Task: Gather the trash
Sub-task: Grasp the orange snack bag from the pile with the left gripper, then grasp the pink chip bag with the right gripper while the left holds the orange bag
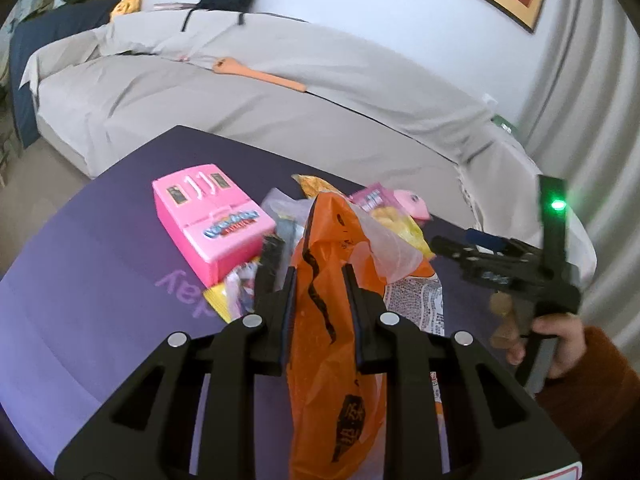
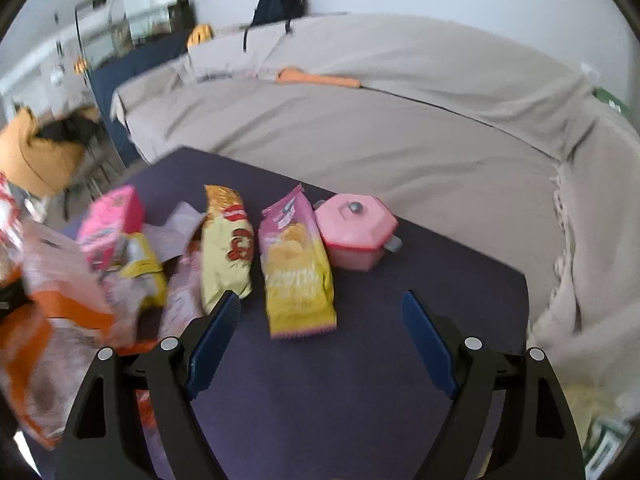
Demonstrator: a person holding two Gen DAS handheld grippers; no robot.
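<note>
Clamped on the orange plastic bag (image 1: 320, 300), the left gripper (image 1: 320, 284) pinches its gathered top between both fingers, and the bag hangs down toward the camera over the dark desk (image 1: 100, 300). Spread wide and empty, the right gripper (image 2: 320, 320) hovers over the desk with the pink-and-yellow chip packet (image 2: 298, 268) lying just ahead between its fingers. Left of that packet lies a pale yellow snack packet (image 2: 226, 248), and beyond it, to the right, sits a pink toy pot (image 2: 356, 236). Farther left stands a pink toy box (image 1: 212, 220).

Risks, as I judge them: the thin bag could slip from the pinch, and a flat packet may slide away instead of lifting, or the pot gets knocked.
</note>
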